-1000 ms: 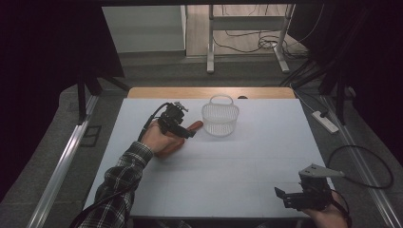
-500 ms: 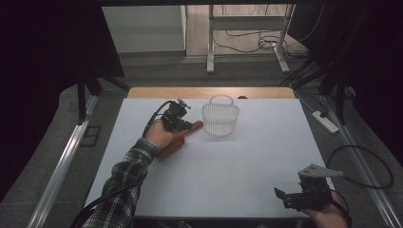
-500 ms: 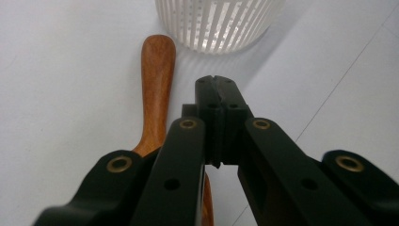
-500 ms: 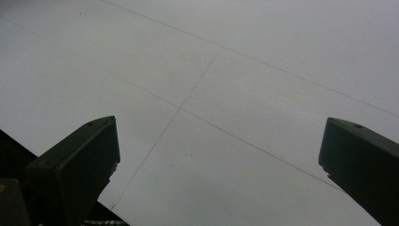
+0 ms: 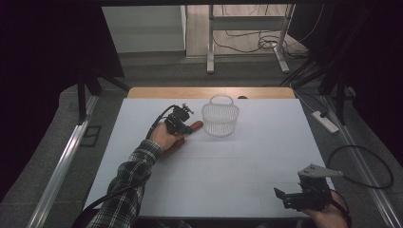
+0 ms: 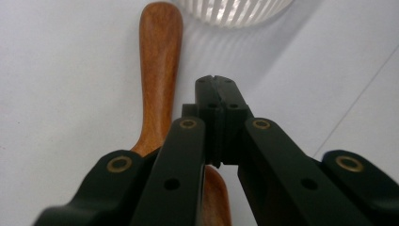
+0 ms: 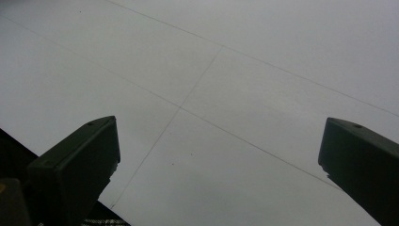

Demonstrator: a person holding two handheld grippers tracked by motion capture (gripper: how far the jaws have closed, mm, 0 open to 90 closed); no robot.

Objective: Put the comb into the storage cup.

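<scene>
A wooden spoon (image 5: 194, 127) lies on the white table (image 5: 247, 161), its narrow end toward a white ribbed basket (image 5: 220, 119) with a handle. My left gripper (image 5: 185, 124) hovers low over the spoon, just left of the basket. In the left gripper view its jaws are shut (image 6: 216, 85) with nothing between them. The spoon (image 6: 160, 61) runs along their left side and passes under the linkage, and the basket (image 6: 235, 9) shows at the top edge. My right gripper (image 5: 285, 196) rests at the table's front right corner, open (image 7: 219, 136) over bare table.
The table's wooden far edge (image 5: 209, 92) lies behind the basket. Metal rails run along the left side (image 5: 62, 166). A power strip (image 5: 325, 121) and cables lie on the floor to the right. A plaid sleeve (image 5: 128, 190) crosses the front left of the table.
My left hand and gripper have shifted slightly forward and right, toward the basket. The spoon, basket and right gripper have stayed in place.
</scene>
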